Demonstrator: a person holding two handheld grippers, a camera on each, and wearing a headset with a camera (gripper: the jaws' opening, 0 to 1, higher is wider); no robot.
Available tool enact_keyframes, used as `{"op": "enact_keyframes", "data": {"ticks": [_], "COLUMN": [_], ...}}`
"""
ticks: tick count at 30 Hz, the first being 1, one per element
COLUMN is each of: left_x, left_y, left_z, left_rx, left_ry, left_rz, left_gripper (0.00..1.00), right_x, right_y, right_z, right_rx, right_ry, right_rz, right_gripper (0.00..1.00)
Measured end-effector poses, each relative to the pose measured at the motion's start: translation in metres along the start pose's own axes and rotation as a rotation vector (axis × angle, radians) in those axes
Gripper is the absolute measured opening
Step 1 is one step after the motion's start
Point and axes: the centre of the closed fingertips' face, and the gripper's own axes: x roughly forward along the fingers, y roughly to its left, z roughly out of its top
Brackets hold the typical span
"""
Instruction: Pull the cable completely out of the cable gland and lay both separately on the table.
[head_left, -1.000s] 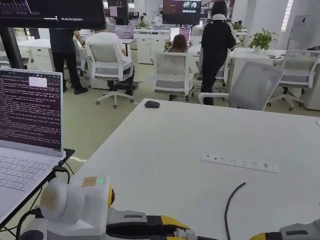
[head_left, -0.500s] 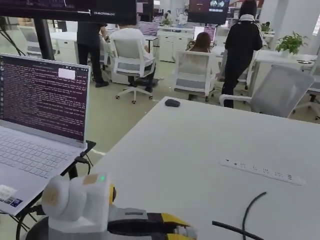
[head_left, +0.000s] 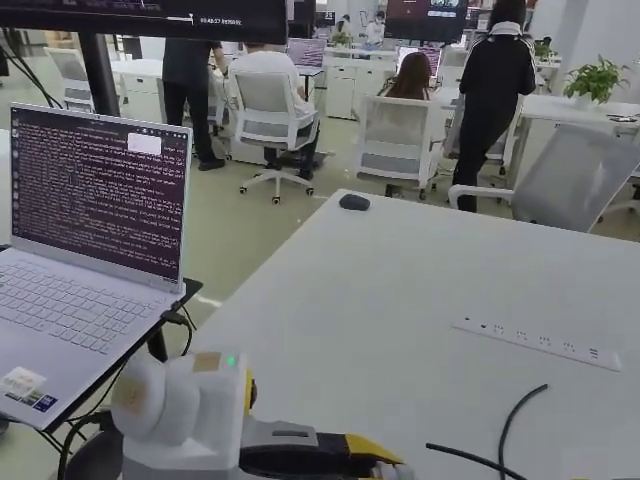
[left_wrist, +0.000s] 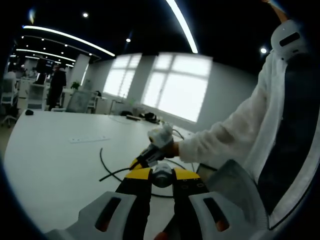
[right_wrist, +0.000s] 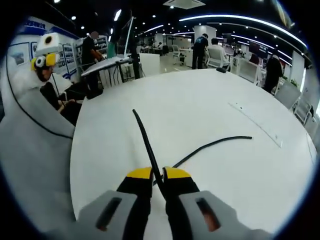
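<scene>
The right gripper (right_wrist: 157, 178) has its yellow-tipped jaws pressed together on the black cable (right_wrist: 142, 134), which passes between them. One stretch runs straight ahead over the white table (right_wrist: 200, 100) to a free end, and another bends away to the side to a second end. The left gripper (left_wrist: 161, 182) has its jaws closed round a small grey round piece, the cable gland (left_wrist: 161, 171), held just off the tabletop. In the left gripper view the right gripper (left_wrist: 143, 159) sits close ahead of the gland, held by a hand (left_wrist: 171, 148) coming out of a white sleeve (left_wrist: 225, 140), with loops of cable lying on the table on both sides of it. From these pictures I cannot tell whether the cable still enters the gland. In the head view the left gripper (head_left: 385, 463) lies along the bottom edge with its jaws pointing right, and a curved piece of cable rests on the table just beyond them. Farther out, past the cable, a flat white power strip (head_left: 530, 343) lies across the table, well apart from both grippers. A dark mouse (head_left: 353, 202) sits near the far edge. Left of the table an open laptop (head_left: 95, 200) stands on a separate stand. Beyond are office chairs (head_left: 268, 115) and several people.
</scene>
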Motion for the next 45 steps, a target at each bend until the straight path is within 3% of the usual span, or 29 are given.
{"op": "enact_keyframes", "data": {"ticks": [7,12,17,19,21,24,29,32,36,39,40,42,45], "left_x": [0.001,0.004,0.000,-0.003,-0.004,0.001,0.011,0.019,0.026,0.034,0.039,0.047,0.059], "left_y": [0.003,0.004,-0.001,0.001,0.006,0.017,0.021,0.029,0.034,0.047,0.057,0.078,0.089], "left_z": [-0.004,-0.008,-0.015,-0.016,-0.016,-0.011,-0.005,-0.007,-0.008,-0.011,-0.016,-0.031,-0.041], "left_rx": [-0.020,-0.034,-0.001,0.007,-0.019,-0.054,-0.044,-0.071,-0.053,-0.066,-0.069,-0.049,-0.032], "left_ry": [-0.005,0.011,0.088,0.099,0.081,0.049,0.034,0.026,0.030,0.005,0.007,0.057,0.065], "left_rz": [0.005,0.000,-0.041,-0.034,-0.032,-0.020,-0.023,-0.022,-0.013,0.005,0.026,0.099,0.115], "left_gripper": [0.17,0.17,0.17,0.17,0.17,0.17,0.17,0.17,0.17,0.17,0.17,0.17,0.17], "right_x": [0.014,0.012,0.013,0.010,0.006,-0.002,-0.010,-0.019,-0.029,-0.039,-0.046,-0.058,-0.070], "right_y": [-0.001,-0.007,-0.016,-0.022,-0.023,-0.018,-0.023,-0.020,-0.009,-0.004,-0.003,0.002,0.007], "right_z": [-0.014,-0.019,-0.024,-0.012,-0.001,0.002,0.010,0.013,0.021,0.023,0.028,0.037,0.039], "right_rx": [-0.006,0.010,0.087,0.150,0.181,0.189,0.227,0.237,0.233,0.233,0.235,0.245,0.204], "right_ry": [0.051,0.054,0.034,-0.040,-0.119,-0.135,-0.199,-0.218,-0.235,-0.216,-0.239,-0.283,-0.278], "right_rz": [0.011,-0.006,-0.041,-0.080,-0.095,-0.079,-0.102,-0.095,-0.062,-0.047,-0.047,-0.039,-0.034], "right_gripper": [0.07,0.09,0.11,0.10,0.18,0.31,0.49,0.56,0.64,0.62,0.62,0.64,0.67]}}
